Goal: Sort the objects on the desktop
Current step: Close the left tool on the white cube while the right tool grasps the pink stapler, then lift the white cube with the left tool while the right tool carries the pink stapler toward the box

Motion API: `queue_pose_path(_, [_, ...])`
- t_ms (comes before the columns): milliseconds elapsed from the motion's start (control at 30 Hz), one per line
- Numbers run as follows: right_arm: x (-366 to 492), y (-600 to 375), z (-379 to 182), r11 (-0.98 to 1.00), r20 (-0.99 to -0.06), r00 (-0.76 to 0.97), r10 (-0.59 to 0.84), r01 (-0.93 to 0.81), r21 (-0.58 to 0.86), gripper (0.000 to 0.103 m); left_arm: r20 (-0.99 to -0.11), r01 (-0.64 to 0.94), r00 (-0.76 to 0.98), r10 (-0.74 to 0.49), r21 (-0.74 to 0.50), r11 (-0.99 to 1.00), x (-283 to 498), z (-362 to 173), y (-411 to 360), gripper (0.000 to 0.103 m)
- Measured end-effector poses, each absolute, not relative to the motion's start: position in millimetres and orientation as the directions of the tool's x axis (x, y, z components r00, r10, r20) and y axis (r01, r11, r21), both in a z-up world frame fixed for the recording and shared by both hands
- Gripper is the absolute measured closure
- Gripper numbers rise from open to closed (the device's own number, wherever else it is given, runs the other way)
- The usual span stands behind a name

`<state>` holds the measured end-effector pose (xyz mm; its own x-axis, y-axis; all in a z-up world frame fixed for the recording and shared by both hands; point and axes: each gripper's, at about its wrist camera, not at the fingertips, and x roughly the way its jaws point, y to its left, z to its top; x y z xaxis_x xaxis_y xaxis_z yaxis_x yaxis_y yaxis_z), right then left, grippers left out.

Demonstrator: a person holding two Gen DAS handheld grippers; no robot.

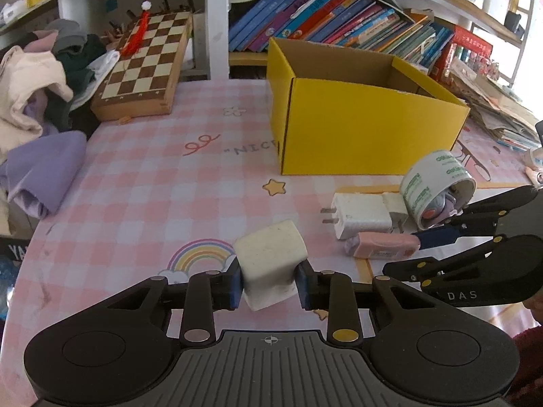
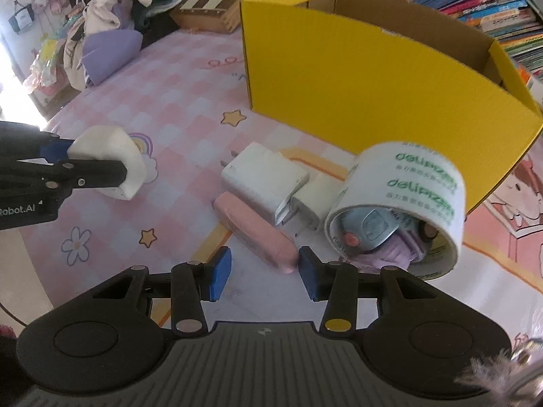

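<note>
My left gripper [image 1: 269, 281] is shut on a white block [image 1: 269, 254] and holds it just over the pink checked tablecloth; the same block [image 2: 105, 146] shows at the left of the right wrist view. My right gripper [image 2: 264, 271] stands open at the near end of a pink eraser [image 2: 254, 234]. Its right pad is against the eraser and its left pad is well clear. Beside the eraser lie a white charger [image 2: 264, 179] and a tape roll [image 2: 407, 176] with small items inside it. The open yellow box [image 1: 366, 129] stands behind them.
A chessboard [image 1: 142, 68] and a heap of clothes [image 1: 37, 91] fill the far left of the table, with a purple cloth [image 1: 44, 169] nearer. Books [image 1: 322, 23] line the shelf behind the box. A stack of papers [image 1: 492, 108] lies to the right.
</note>
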<state>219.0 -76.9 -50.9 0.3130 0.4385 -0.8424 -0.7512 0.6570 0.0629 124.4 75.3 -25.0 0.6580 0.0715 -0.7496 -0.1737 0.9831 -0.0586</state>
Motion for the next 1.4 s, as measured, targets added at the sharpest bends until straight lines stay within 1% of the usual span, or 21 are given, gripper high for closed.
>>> queue_pose_path(67, [215,-76,-48,0.627,-0.838,0.294,0.461,-0.775,0.073,0.071,-0.751,-0.186,0.656,0.077,-0.062,0.981,123,-24,77,0.074])
queue_pose_path(100, [213,-76,-47,0.611,-0.835,0.285,0.470,-0.788,0.075,0.072,-0.750,-0.192,0.656,0.080,-0.064,0.979,122,-24,77,0.074])
queue_pose_path(467, [214,-60,-52,0.571,-0.840,0.270,0.470,-0.819,0.056,0.066,-0.743,-0.203,0.660,0.109,-0.037,0.978,116,-18,74,0.074])
queue_pose_path(567, [212,-56,-52,0.554,-0.840,0.272,0.470,-0.832,0.040,0.066,-0.743,-0.209,0.660,0.114,-0.035,0.977,114,-18,75,0.074])
queue_pose_path(633, [211,-54,-53,0.544,-0.840,0.275,0.468,-0.839,0.028,0.068,-0.743,-0.212,0.659,0.116,-0.036,0.977,113,-18,75,0.074])
queue_pose_path(700, [209,-52,-53,0.535,-0.839,0.276,0.468,-0.845,0.020,0.077,-0.743,-0.211,0.659,0.114,-0.038,0.977,112,-18,75,0.074])
queue_pose_path(800, [207,-52,-53,0.523,-0.839,0.274,0.470,-0.852,0.014,0.079,-0.741,-0.208,0.662,0.110,-0.040,0.977,111,-18,75,0.074])
queue_pose_path(1400, [186,-67,-40,0.555,-0.824,0.308,0.476,-0.832,0.010,0.080,-0.716,-0.139,0.695,0.058,-0.055,0.989,102,-14,63,0.075])
